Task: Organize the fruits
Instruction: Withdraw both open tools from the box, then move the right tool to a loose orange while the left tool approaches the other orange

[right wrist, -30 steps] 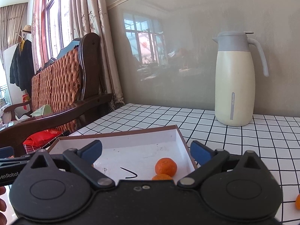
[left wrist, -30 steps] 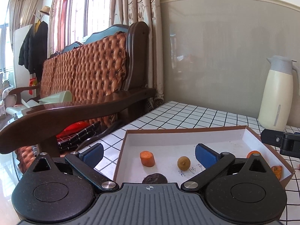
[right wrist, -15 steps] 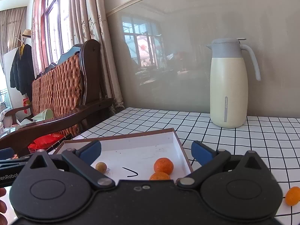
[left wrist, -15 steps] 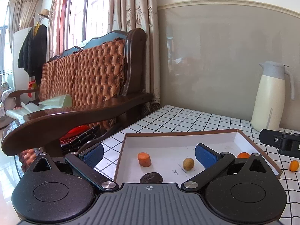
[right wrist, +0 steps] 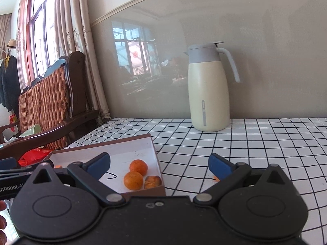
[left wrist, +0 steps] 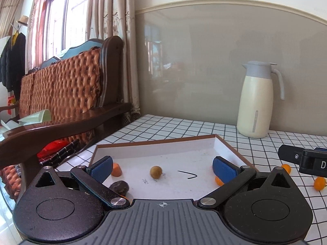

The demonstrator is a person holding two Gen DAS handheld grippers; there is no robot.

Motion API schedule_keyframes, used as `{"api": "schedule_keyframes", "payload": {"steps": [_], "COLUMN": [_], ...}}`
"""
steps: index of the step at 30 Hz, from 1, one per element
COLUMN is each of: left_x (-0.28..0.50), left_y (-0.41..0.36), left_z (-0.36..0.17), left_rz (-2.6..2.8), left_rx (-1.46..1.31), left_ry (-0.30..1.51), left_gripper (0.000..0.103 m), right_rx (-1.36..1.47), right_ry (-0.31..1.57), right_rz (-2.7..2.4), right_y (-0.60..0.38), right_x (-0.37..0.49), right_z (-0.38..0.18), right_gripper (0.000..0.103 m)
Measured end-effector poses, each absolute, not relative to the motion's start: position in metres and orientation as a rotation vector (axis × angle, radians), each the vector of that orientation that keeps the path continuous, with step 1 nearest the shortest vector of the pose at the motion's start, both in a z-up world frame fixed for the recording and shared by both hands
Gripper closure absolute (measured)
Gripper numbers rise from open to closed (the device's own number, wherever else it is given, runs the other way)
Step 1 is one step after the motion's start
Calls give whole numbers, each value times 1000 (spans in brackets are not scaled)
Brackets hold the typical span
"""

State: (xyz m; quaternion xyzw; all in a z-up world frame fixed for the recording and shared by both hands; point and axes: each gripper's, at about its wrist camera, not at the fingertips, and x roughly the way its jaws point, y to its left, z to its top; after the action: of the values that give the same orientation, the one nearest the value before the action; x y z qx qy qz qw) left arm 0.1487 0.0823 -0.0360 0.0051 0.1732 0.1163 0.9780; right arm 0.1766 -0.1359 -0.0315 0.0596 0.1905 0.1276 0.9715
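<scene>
while we hold both tools low over the checked table (right wrist: 235, 143), our left gripper (left wrist: 162, 168) stands spread wide with nothing between its blue pads (left wrist: 102, 168), and our right gripper (right wrist: 159, 164) is just as wide and just as bare. nearest our left gripper, a dark wrinkled fruit (left wrist: 119, 186) lies in the white tray (left wrist: 155, 148) just by the left pad, and an orange chunk (left wrist: 116, 169) sits right behind that pad. between the pads, a little farther out, rests a small yellow-brown fruit (left wrist: 156, 172) beside a black mark on the tray floor. a bit of orange fruit (left wrist: 218, 180) peeps from behind the right pad. off to the right of that gripper, outside the tray, two small orange fruits (left wrist: 319, 183) lie on the cloth near our other tool. seen from our right gripper, two tangerines (right wrist: 133, 180) and a brownish fruit (right wrist: 152, 181) crowd the tray's near right corner, between the pads but nearer the left one. beyond, against the wall, stands a cream jug (right wrist: 208, 94).
</scene>
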Motion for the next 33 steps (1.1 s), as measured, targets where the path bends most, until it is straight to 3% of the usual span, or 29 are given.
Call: {"api": "schedule_keyframes", "payload": {"steps": [12,21,26,33], "left_x": [157,172,180,195], "left_y": [17,-25,-44,-67], "left_z": [-49,-60,-66,-73], "left_rz": [76,-6,-41,-92], "left_rx": [59,95,105,123], "left_ry": [377,397,405,415], "left_gripper": [0,1,1,7], "right_rx": [130,143,136,132], "right_ry": [422,466,502,542], "right_rz": [110,36,4,-29], "right_y": [-192,-223,-237,-250], "right_x": [162,165,172,188], "right_z": [-54,-72,-80,-90], "right_gripper": [12,30,49,58]}}
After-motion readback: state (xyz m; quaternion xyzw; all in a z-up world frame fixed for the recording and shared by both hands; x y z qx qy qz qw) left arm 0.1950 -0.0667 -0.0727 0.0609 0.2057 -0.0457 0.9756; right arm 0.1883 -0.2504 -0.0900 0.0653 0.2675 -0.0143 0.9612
